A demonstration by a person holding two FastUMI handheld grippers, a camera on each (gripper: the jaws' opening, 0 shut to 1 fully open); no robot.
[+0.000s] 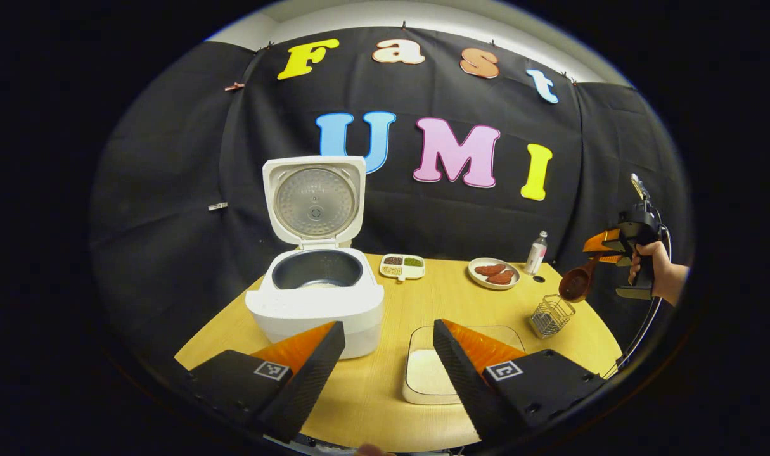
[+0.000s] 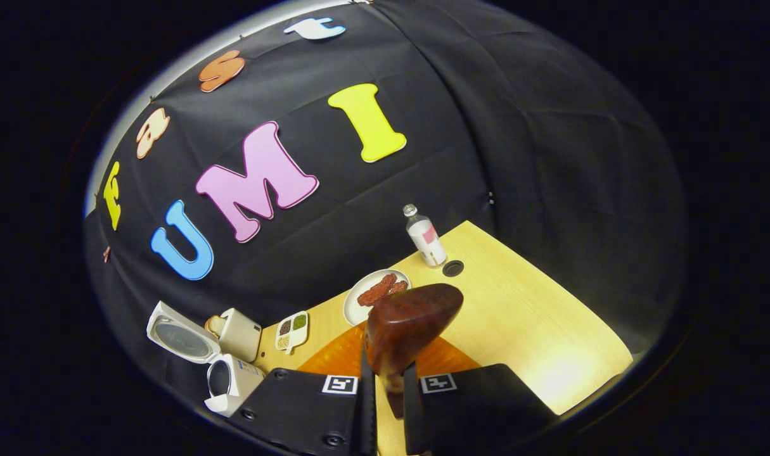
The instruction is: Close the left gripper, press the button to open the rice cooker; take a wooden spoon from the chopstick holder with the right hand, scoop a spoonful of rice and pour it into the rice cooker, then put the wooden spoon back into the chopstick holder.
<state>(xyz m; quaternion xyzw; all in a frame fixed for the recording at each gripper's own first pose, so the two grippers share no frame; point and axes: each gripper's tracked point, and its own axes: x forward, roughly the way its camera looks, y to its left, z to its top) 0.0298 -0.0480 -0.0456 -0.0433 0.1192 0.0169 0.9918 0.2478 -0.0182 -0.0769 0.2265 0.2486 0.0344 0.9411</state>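
The right gripper [image 2: 385,386] clamps the wooden spoon [image 1: 577,282] by its handle, just above the chopstick holder [image 1: 551,315]; rigid, light, likely slick. Left gripper [image 1: 388,361] hangs open beside the rice cooker [image 1: 315,297].

White rice cooker [image 1: 315,304] with a dark inner pot, at centre left of the left gripper view. Reddish-brown wooden spoon [image 2: 407,326]; pale yellow wood-grain surface [image 1: 385,392]. Silver wire chopstick holder [image 1: 551,315], lower right

no readable text on any object
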